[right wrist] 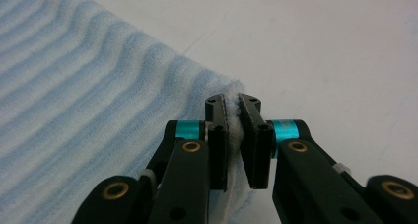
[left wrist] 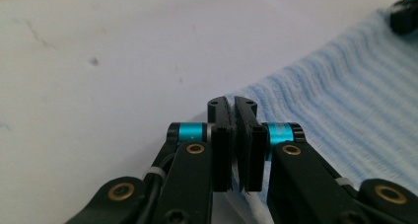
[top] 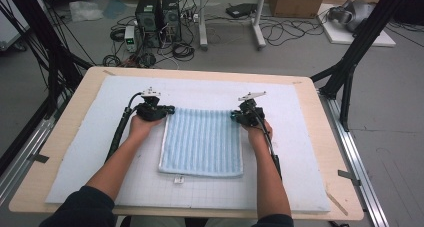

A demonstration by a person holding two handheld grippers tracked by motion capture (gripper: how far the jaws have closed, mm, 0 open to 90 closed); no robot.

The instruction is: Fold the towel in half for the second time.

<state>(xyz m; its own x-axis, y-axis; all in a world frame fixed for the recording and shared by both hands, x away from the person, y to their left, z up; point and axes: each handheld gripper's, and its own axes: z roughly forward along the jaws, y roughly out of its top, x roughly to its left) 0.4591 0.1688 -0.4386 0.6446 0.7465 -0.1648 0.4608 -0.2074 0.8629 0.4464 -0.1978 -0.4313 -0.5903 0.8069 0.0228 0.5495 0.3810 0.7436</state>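
1. A light blue ribbed towel (top: 202,142) lies flat on the white grid mat (top: 85,152) that covers the wooden table (top: 70,107), roughly at the mat's middle.
2. The left gripper (top: 170,108) sits at the towel's far left corner, held in the person's left hand (top: 142,124).
3. In the left gripper view, the left gripper (left wrist: 235,110) has its jaws pressed together, clenched on the towel's corner; the blue cloth (left wrist: 340,100) spreads away to the right, and a white hem runs down between the jaws.
4. The right gripper (top: 235,115) is at the towel's far right corner, held in the person's right hand (top: 259,133).
5. In the right gripper view, the right gripper (right wrist: 232,105) pinches a white edge of the towel between its pads, grasping the corner; the ribbed cloth (right wrist: 84,100) stretches off to the left.
6. The towel's near edge lies flat on the mat, with a small white label (top: 178,179) sticking out at its near left corner.
7. On the floor beyond the table's far edge stand two dark computer towers (top: 159,14) among loose cables.
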